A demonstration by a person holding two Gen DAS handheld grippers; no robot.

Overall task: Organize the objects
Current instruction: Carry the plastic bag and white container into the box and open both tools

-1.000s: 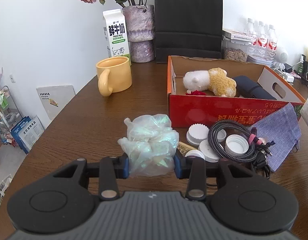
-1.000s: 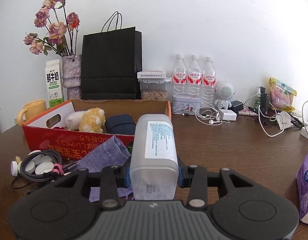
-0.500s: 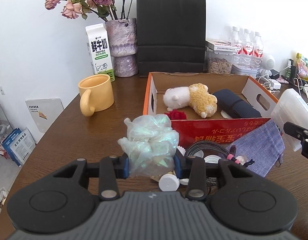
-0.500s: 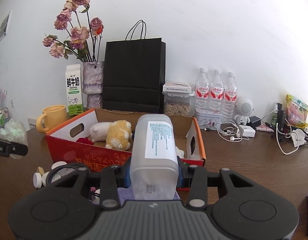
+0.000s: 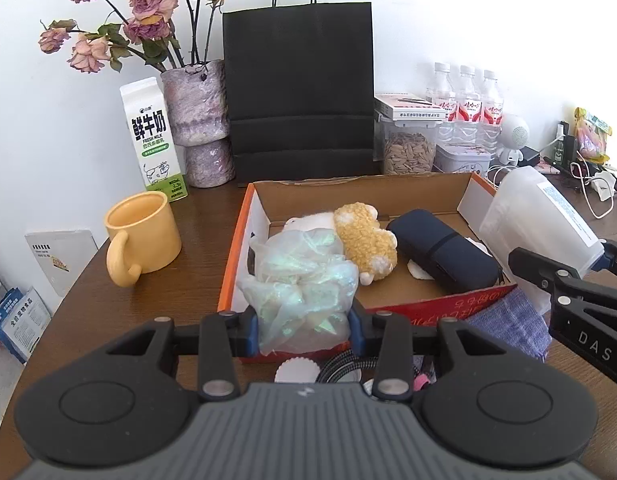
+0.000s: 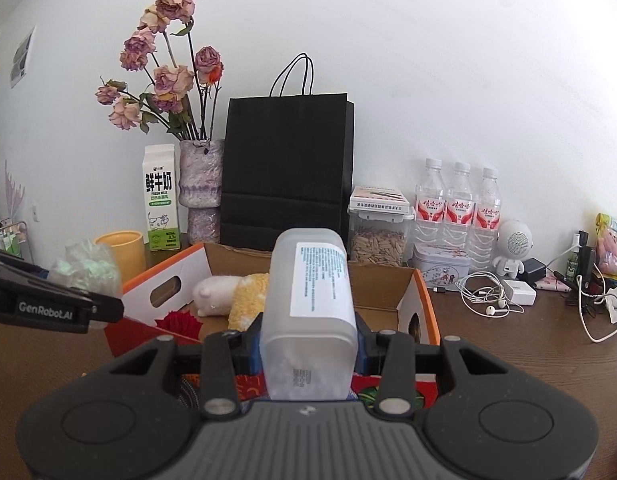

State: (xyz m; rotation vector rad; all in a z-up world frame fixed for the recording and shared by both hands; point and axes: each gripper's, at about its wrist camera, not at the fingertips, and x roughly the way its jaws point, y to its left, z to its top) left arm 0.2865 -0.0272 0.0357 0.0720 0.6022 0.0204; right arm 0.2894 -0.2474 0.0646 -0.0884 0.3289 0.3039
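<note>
My left gripper [image 5: 304, 330] is shut on a crumpled iridescent plastic bag [image 5: 300, 284] and holds it over the front left corner of the orange cardboard box [image 5: 244, 240]. My right gripper [image 6: 308, 346] is shut on a frosted plastic container [image 6: 310, 308] with a white label, held above the box's front edge [image 6: 426, 312]. The container also shows at the right of the left wrist view [image 5: 536, 220]. In the box lie a white and yellow plush toy [image 5: 364, 240] and a dark blue pouch [image 5: 440, 252].
A yellow mug [image 5: 142, 236], a milk carton [image 5: 154, 140], a vase of dried roses [image 5: 198, 120] and a black paper bag [image 5: 298, 92] stand behind. Bottle caps [image 5: 296, 370], a black cable [image 5: 344, 368] and a purple cloth [image 5: 512, 328] lie before the box. Water bottles [image 6: 460, 208] and earphones [image 6: 488, 300] are right.
Both grippers have risen and moved forward toward the box with their loads. The bag is now over the box's front left corner; the container is over its front edge.
</note>
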